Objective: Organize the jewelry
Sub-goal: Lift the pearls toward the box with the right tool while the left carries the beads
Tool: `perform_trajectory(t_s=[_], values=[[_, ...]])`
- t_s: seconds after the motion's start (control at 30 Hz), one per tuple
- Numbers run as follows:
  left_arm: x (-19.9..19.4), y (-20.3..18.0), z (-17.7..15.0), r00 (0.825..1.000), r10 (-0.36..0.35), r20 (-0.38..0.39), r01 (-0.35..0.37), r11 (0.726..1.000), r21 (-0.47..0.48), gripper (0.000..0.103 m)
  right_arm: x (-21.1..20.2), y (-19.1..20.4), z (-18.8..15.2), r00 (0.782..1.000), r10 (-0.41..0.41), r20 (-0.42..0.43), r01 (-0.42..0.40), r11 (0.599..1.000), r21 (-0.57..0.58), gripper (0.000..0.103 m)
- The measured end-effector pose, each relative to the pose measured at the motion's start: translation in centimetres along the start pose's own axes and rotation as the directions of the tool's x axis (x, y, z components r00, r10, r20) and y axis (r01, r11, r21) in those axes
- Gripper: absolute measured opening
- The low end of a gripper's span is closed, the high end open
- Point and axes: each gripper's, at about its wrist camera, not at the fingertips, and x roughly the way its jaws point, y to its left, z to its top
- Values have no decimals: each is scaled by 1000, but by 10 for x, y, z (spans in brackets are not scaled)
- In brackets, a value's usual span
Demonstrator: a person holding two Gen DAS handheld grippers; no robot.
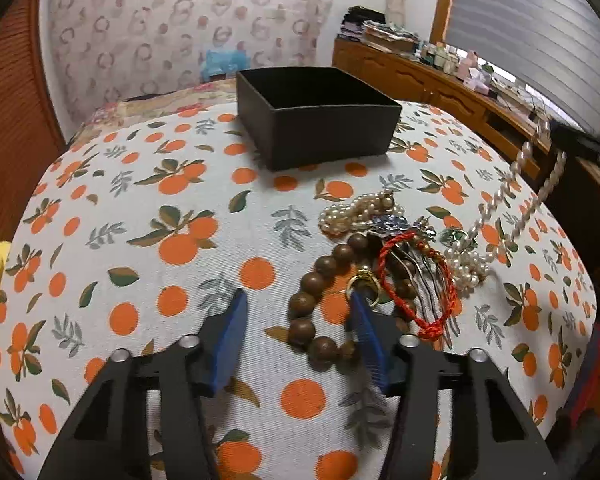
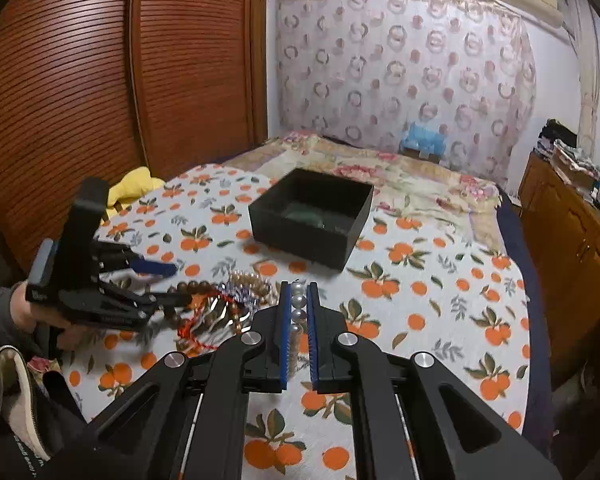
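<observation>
Left tongs (image 1: pixel 296 312) hang released astride the stiff-beaded, limp brown wooden bracelet (image 1: pixel 320 292) on the orange-print bed cover (image 1: pixel 140 200). Right tongs (image 2: pixel 299 308) clench the slippery, dangling white pearl strand (image 2: pixel 298 302); best pinched between beads.

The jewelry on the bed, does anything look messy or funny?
Yes. The jewelry pile is tangled together on the cloth, and one pearl necklace, pinched in the right gripper, stretches up out of it with its end still caught there.

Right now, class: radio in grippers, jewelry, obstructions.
Right gripper shut on pearl necklace, lifted. Left gripper open over wooden beads. Black box unobstructed.
</observation>
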Motion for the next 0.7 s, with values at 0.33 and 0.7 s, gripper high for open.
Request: perform_trajectory(t_s=[0.33,0.7], values=[[5,-2,6,1000,5,-3,-5,999,32,13,-18,5,25,998,-9,62,11,1000,-22,8],[-53,-14,28,988,-70,141,68,997,22,12,-23,5,33,997,-23,75,25,999,-27,8]])
